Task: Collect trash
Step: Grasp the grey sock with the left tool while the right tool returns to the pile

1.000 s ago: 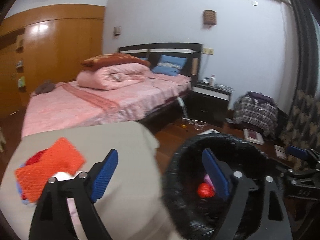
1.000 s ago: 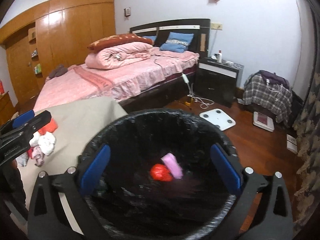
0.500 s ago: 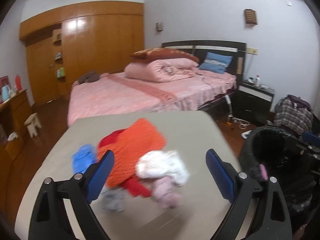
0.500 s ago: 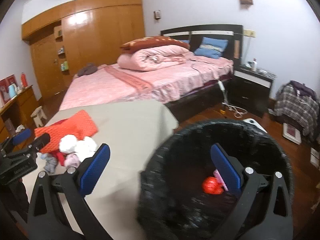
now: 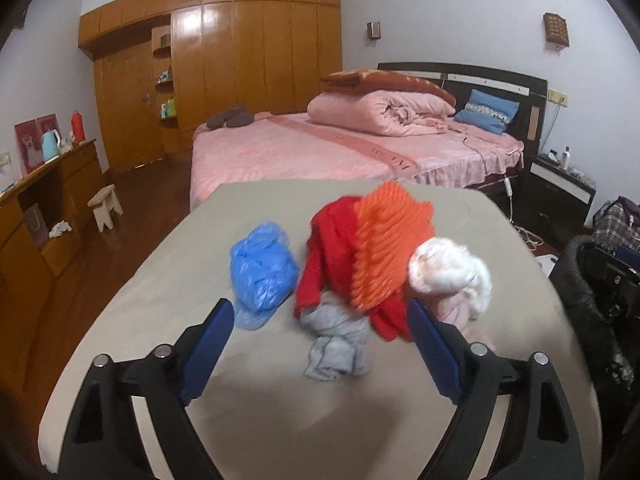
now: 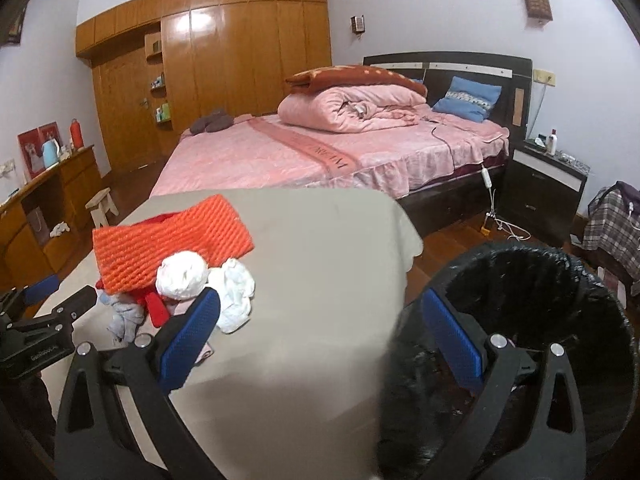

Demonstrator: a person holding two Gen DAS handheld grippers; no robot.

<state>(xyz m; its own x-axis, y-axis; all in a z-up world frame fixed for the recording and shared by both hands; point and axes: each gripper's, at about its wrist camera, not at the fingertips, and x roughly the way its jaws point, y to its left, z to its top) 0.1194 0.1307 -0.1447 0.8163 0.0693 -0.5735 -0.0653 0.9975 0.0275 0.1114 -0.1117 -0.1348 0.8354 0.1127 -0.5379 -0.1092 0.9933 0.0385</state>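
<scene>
A heap of soft trash is seen on the beige-covered table point(image 5: 248, 408). A crumpled blue plastic bag point(image 5: 262, 270) lies just ahead of the left gripper point(image 5: 320, 354), near its left finger. A grey rag point(image 5: 336, 344) is found between the two blue pads, slightly ahead of them. Behind the rag, a red cloth point(image 5: 330, 248) is overlapped by an orange knitted piece point(image 5: 390, 244), and white crumpled tissue point(image 5: 448, 270) with a pale pink scrap beneath it sits by the right finger. The left gripper's jaws are spread wide and nothing is clamped or touched.

The right gripper point(image 6: 320, 338) is likewise held wide apart and empty. Its left pad is seen just in front of the white tissue point(image 6: 182, 274) and the orange knitted piece point(image 6: 172, 238), while its right pad is placed over the rim of the black-lined trash bin point(image 6: 560, 280), which stands beside the table's right edge.
</scene>
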